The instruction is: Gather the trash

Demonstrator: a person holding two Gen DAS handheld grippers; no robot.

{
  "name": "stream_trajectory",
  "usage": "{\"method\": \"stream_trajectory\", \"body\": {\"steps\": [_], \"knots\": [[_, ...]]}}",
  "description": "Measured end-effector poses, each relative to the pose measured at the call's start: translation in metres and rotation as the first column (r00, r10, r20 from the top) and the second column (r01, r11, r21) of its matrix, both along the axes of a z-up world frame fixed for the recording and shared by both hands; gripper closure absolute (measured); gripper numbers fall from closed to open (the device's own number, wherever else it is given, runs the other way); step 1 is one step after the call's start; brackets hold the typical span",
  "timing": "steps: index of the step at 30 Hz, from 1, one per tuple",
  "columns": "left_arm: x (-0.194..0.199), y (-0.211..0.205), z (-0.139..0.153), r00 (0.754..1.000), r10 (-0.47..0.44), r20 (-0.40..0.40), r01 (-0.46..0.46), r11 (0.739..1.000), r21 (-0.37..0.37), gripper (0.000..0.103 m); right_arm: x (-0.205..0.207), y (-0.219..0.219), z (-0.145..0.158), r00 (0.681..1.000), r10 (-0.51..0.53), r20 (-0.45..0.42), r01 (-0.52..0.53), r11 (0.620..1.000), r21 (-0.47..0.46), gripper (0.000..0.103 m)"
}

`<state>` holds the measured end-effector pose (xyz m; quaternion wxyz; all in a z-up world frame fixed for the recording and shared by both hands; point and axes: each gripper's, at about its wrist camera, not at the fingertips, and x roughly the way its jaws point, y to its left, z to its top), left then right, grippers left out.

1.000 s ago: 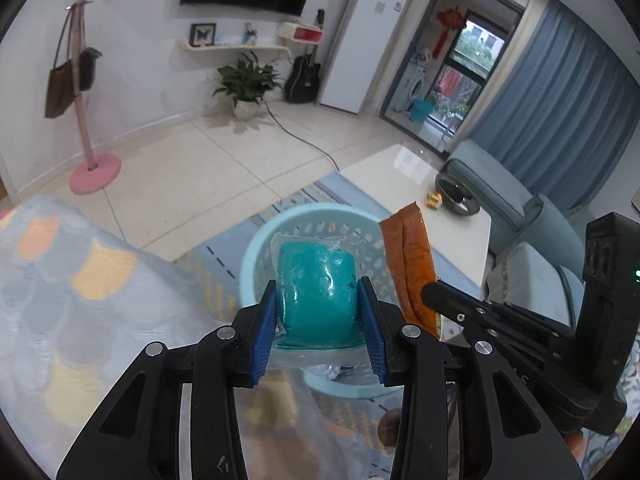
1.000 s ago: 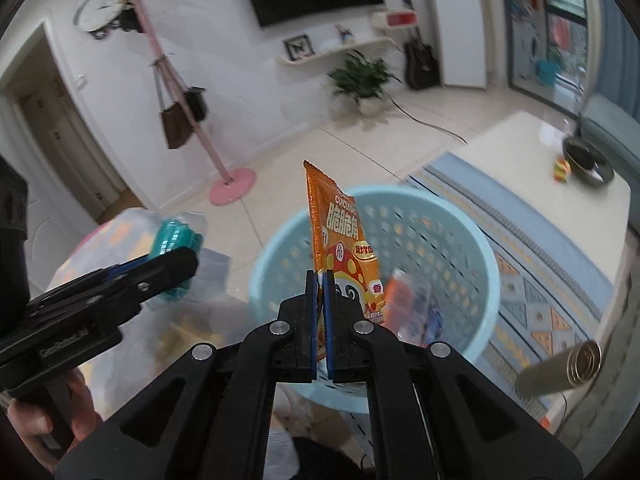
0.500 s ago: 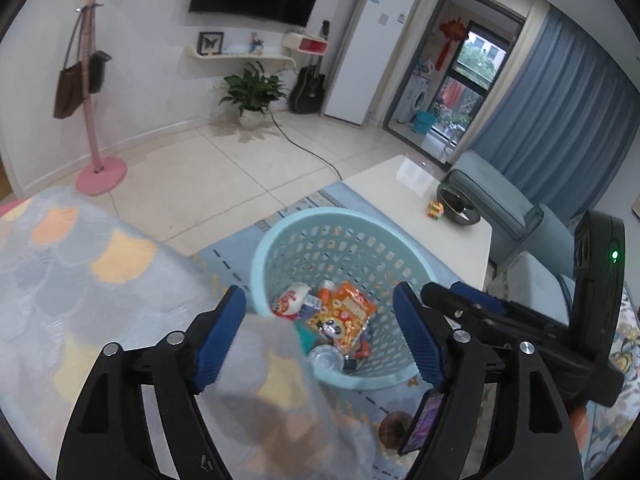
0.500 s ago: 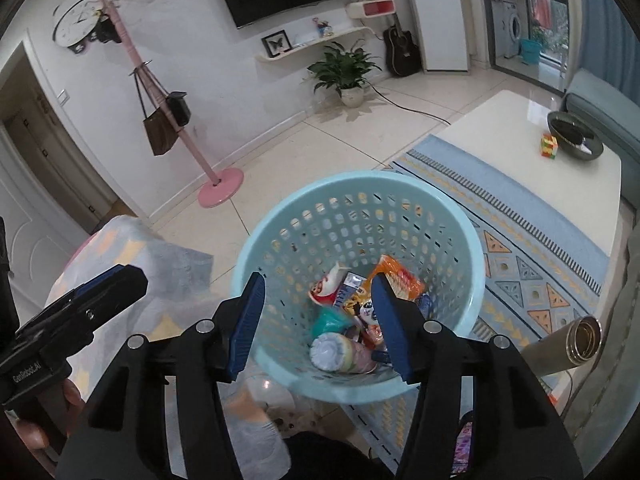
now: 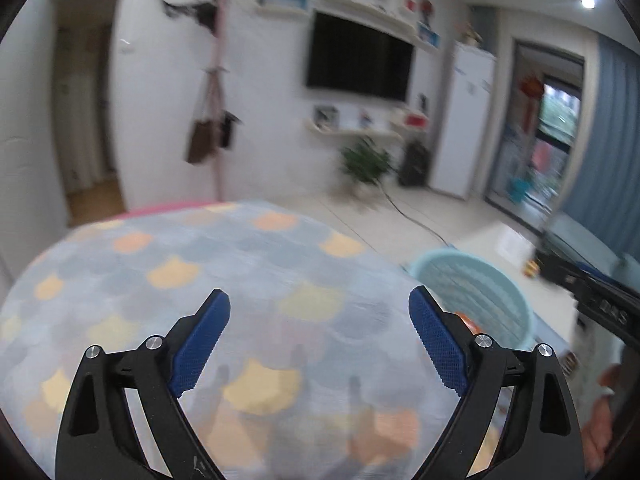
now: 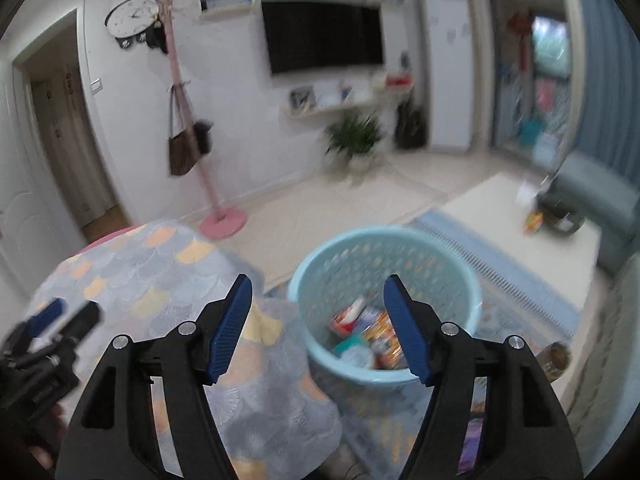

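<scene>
- Nearest, the left gripper (image 5: pixel 319 336) hangs over the patterned cloth (image 5: pixel 248 276), its blue-padded fingers (image 5: pixel 202 340) spread wide with nothing between them.
- The right gripper (image 6: pixel 318 328) is likewise wide apart and empty, its fingers (image 6: pixel 230 328) framing the cloth edge at nine o'clock and the basket at three o'clock.
- In the right wrist view the left gripper shows as a blurred black shape at about eight o'clock, over the cloth.
- The light-blue basket (image 6: pixel 460 280) stands on the striped rug (image 6: pixel 516 280), just beside the cloth-covered surface; from the left wrist it sits at about three o'clock.
- The trash (image 6: pixel 370 340) lies at the bottom of the basket: an orange snack bag, a red-and-white wrapper and a teal packet, all blurred.
- A brass-coloured tube (image 6: pixel 556 358) lies near the basket at four o'clock.
- Beyond, a pale low surface (image 6: pixel 500 208) carries a dark bowl (image 6: pixel 560 212) and a small colourful block.
- Farthest, at twelve o'clock: a pink coat stand (image 6: pixel 188 128) with bags, a wall television (image 6: pixel 324 36), a potted plant (image 6: pixel 354 136).
</scene>
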<state>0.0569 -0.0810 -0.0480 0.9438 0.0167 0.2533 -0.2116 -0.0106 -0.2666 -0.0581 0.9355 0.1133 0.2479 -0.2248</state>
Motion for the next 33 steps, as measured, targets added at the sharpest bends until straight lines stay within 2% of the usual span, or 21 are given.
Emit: {"method": "stream_trajectory", "body": {"steps": [1, 3, 6, 12, 33], "knots": [[-0.005, 0.003, 0.001, 0.999, 0.031, 0.044, -0.032, 1.000, 0.001, 0.014, -0.005, 0.009, 0.002, 0.999, -0.047, 0.019, 0.048, 0.997, -0.061, 0.030], [-0.014, 0.005, 0.002, 0.990, 0.060, 0.129, -0.062, 0.998, 0.013, 0.014, -0.015, 0.025, 0.004, 0.995, -0.074, 0.066, 0.082, 0.989, -0.127, 0.026], [-0.020, -0.003, 0.004, 0.984, 0.050, 0.168, -0.061, 0.996, 0.065, 0.014, -0.018, 0.035, 0.007, 0.996, -0.051, 0.078, 0.061, 0.989, -0.133, 0.026], [-0.018, -0.003, 0.003, 0.992, 0.038, 0.122, -0.045, 0.997, 0.055, 0.013, -0.012, 0.041, -0.001, 0.999, -0.027, 0.025, 0.030, 0.995, -0.098, 0.026], [-0.021, 0.001, -0.001, 0.991, 0.073, 0.110, -0.078, 0.996, 0.041, 0.010, -0.005, 0.046, -0.003, 1.000, -0.004, 0.021, 0.006, 0.995, -0.096, 0.026]]}}
